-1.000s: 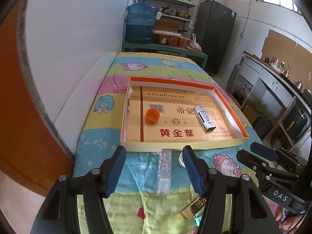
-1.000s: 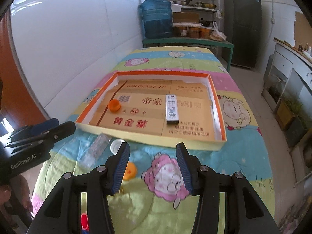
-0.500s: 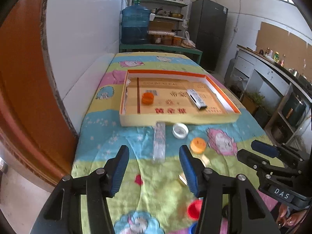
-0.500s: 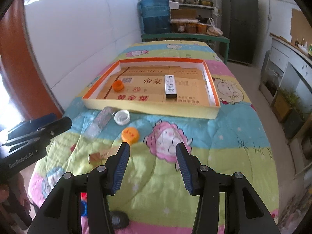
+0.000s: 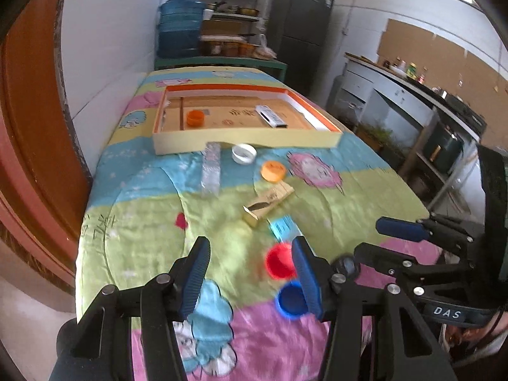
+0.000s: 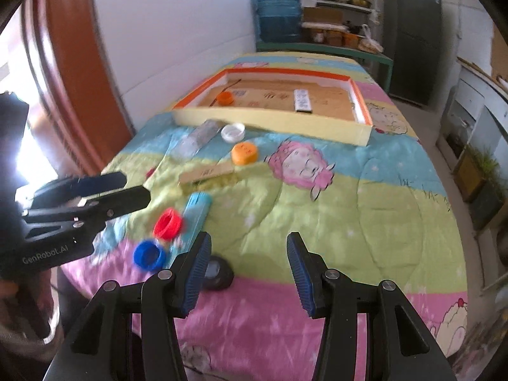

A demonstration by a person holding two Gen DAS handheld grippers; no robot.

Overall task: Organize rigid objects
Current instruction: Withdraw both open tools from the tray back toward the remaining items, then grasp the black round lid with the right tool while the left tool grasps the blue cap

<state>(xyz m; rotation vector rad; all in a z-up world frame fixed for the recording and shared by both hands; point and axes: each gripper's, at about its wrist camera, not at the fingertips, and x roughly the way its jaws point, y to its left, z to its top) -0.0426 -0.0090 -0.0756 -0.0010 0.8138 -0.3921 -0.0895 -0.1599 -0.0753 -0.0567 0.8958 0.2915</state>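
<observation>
Workroom w/ shelving, blue water jug [image 5: 181,28] and dark fridge [image 5: 298,31] past the far end; worktop under a cartoon-print quilt [image 6: 365,197] in pink, green, blue and yellow bands

- Tray [image 5: 241,141]: shallow box, orange rim, cream outer wall, cardboard liner; sits toward far end of worktop. Holds orange cap [image 5: 195,117] at its left side and white remote-like bar [image 5: 270,116] right of centre, the two well apart
- Clear plastic tube [image 5: 211,169]: lying flat, far end touching tray's near wall
- White cap [image 5: 243,153]: open side up, just beside tube, near tray's near wall
- Orange lid [image 5: 273,170]: nearer than white cap
- Tan slim box [image 5: 268,202]: lying flat, mid-worktop
- Light-blue flat box [image 6: 195,214]: nearer than tan box; blurred
- Red cap [image 6: 167,223] and blue cap [image 6: 148,255]: toward near edge, just beside each other
- Black round item [image 6: 219,274]: near edge, partly behind right unit's left finger; type unclear
- Left gripper [image 5: 250,281]: jaws wide, nothing between, above near edge
- Right gripper [image 6: 249,273]: jaws wide, nothing held, above near edge
</observation>
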